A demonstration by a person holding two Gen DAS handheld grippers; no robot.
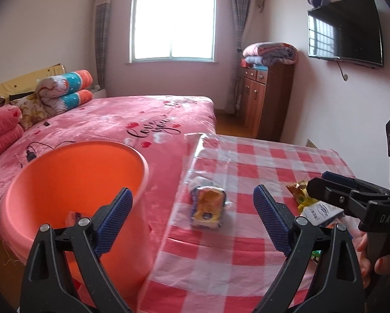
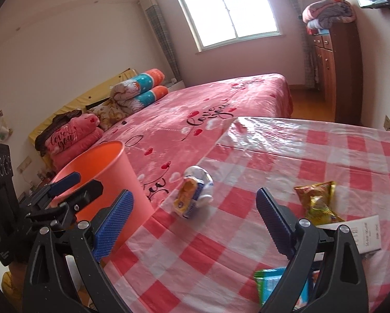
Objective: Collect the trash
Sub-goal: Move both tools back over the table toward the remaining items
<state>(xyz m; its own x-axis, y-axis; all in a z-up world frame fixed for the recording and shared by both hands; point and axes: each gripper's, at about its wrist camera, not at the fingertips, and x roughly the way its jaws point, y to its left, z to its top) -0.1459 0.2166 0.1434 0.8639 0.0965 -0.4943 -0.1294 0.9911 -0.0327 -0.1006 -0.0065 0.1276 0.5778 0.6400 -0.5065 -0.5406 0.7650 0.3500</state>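
Note:
A crumpled white, blue and yellow wrapper (image 1: 208, 207) lies near the left edge of the red-checked table (image 1: 247, 247); it also shows in the right wrist view (image 2: 193, 195). An orange bin (image 1: 75, 195) stands left of the table, seen too in the right wrist view (image 2: 101, 180). My left gripper (image 1: 193, 223) is open and empty, just short of the wrapper. My right gripper (image 2: 195, 224) is open and empty above the table; it shows in the left wrist view (image 1: 333, 187). A gold snack bag (image 2: 318, 200), a white box (image 2: 361, 232) and a green-blue packet (image 2: 281, 289) lie on the table's right.
A bed with a pink "love you" blanket (image 1: 132, 122) lies behind the bin and table. A wooden cabinet (image 1: 265, 99) with folded quilts stands at the far right wall. A phone charger (image 1: 31, 154) lies on the bed.

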